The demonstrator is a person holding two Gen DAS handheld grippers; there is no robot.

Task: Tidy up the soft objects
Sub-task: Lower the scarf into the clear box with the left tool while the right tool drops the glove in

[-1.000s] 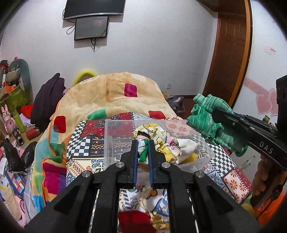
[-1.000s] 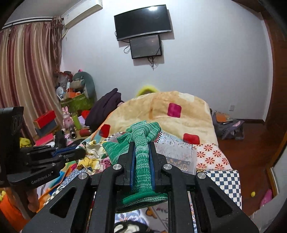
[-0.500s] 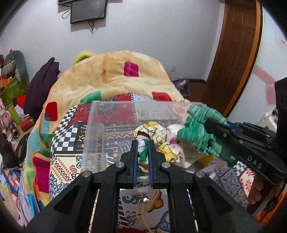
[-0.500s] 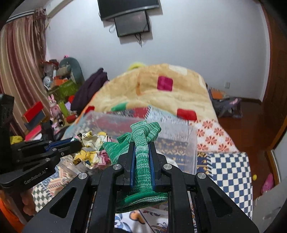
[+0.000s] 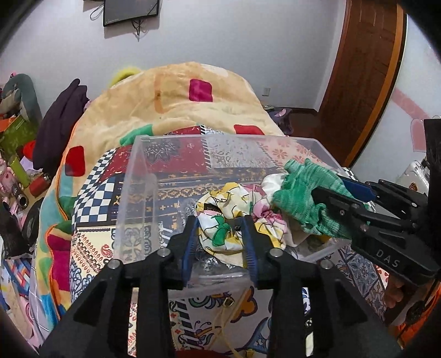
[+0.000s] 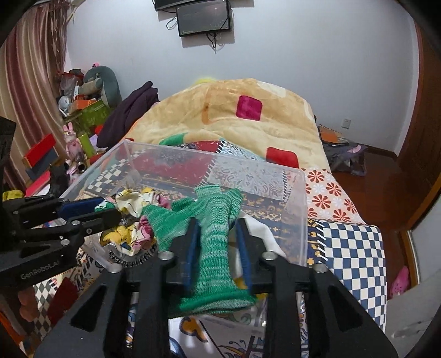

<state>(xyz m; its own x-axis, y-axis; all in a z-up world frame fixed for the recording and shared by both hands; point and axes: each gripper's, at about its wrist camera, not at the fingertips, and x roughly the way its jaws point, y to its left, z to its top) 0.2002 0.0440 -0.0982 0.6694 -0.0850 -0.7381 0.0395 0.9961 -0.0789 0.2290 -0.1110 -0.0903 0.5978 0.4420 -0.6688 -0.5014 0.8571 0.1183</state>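
A clear plastic bin stands on the patterned bedspread. My left gripper is open over the bin, and the flowered yellow-white cloth lies loose between its spread fingers, inside the bin. My right gripper is open too; the green knitted glove lies between its spread fingers, draped over the bin's near wall and onto the cloth pile. The right gripper reaches into the bin from the right in the left wrist view.
A tan blanket is heaped behind the bin. Clutter and toys stand at the left by the curtain. A wooden door is at the right. A screen hangs on the far wall.
Both grippers moved down over the bin and opened. The flowered cloth and the green glove, gripped before, now sit loose between the spread fingers.
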